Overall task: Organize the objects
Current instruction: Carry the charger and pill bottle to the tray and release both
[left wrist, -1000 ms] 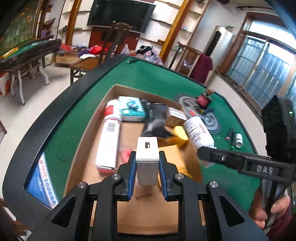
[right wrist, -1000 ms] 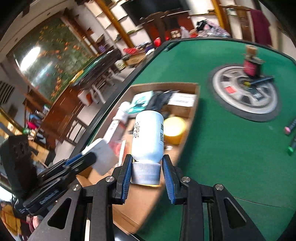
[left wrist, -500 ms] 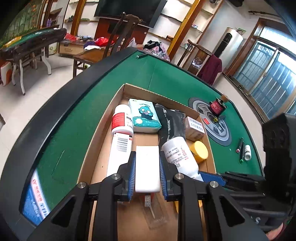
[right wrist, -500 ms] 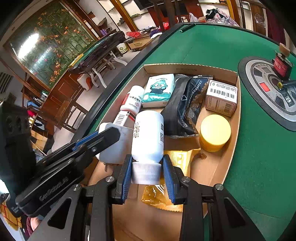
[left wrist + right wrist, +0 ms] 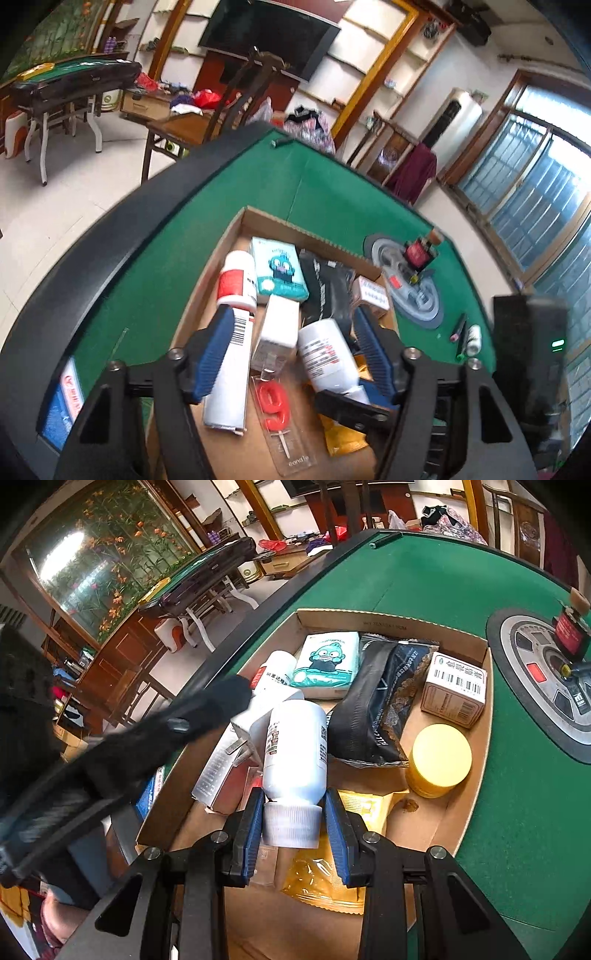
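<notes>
Cardboard box (image 5: 391, 622) on the green desk (image 5: 443, 576) already holds most items. The left gripper (image 5: 295, 349) has just been opening; its spread jaws stand clear of the white adapter (image 5: 279, 328) inside. The right gripper (image 5: 295, 829) pinches the white bottle (image 5: 295, 747) by its cap, not yet released. Pens (image 5: 460, 334) remain outside.

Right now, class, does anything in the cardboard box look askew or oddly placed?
Yes. The white charger block lies tilted in the cardboard box, propped on the clear candle pack between the open left gripper fingers. The white bottle lies on its side, its cap clamped by the right gripper.
</notes>
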Tool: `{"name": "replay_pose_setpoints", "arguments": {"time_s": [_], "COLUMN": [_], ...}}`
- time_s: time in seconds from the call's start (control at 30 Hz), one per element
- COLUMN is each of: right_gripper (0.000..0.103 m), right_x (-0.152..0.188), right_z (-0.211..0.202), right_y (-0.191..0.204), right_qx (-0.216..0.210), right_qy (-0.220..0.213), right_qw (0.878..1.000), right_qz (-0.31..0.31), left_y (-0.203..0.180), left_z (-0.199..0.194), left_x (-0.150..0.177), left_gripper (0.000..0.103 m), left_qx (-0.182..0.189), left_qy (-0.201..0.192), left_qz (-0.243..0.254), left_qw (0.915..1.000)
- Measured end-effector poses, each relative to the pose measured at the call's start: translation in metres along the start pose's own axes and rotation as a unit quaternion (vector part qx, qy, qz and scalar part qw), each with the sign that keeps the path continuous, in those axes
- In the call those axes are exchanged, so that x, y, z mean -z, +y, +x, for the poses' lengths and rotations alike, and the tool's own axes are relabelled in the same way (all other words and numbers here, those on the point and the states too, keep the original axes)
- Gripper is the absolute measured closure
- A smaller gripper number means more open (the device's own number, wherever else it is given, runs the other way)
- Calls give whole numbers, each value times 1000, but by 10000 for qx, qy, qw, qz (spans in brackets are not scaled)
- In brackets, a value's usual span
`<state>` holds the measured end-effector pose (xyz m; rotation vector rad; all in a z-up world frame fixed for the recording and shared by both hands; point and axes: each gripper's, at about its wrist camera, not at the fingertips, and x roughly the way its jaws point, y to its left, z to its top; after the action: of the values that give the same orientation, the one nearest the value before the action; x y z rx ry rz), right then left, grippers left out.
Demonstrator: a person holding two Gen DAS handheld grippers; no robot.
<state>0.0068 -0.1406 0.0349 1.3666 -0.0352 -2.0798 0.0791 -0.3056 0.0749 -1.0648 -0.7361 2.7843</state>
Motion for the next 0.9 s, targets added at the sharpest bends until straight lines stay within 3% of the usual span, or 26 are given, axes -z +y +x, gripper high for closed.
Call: {"name": "replay_pose_setpoints", "arguments": {"time_s": [0.23, 0.5, 0.6, 0.67, 0.8, 0.9], "right_gripper": [67, 66, 53, 37, 27, 21], "right_x": [0, 14, 17, 19, 24, 31], "right_z": [7, 13, -1, -15, -50, -77], "right_y": [13, 19, 22, 22, 11, -18], "right_qx": [20, 187, 187, 231, 399, 657], "right_qy": [121, 292, 150, -32, -404, -606], "right_qw": [9998, 9993, 9993, 9991, 9977, 9959], "right_qz": [-155, -172, -288, -343, -370, -143], "left_y": [21, 37, 39, 37, 27, 15], "left_z": [-39, -51, -54, -56, -58, -60], "left_x": [1, 7, 10, 11, 15, 19], "left_gripper": [23, 21, 21, 20, 18, 18], "left_qx": [-36, -170, -192, -222, -219, -209], "left_qy": [-383, -385, -365, -354, -282, -251], "left_qz": [-457, -667, -708, -696, -641, -503], "left_qw": [9982, 9969, 9966, 9967, 9973, 9982]}}
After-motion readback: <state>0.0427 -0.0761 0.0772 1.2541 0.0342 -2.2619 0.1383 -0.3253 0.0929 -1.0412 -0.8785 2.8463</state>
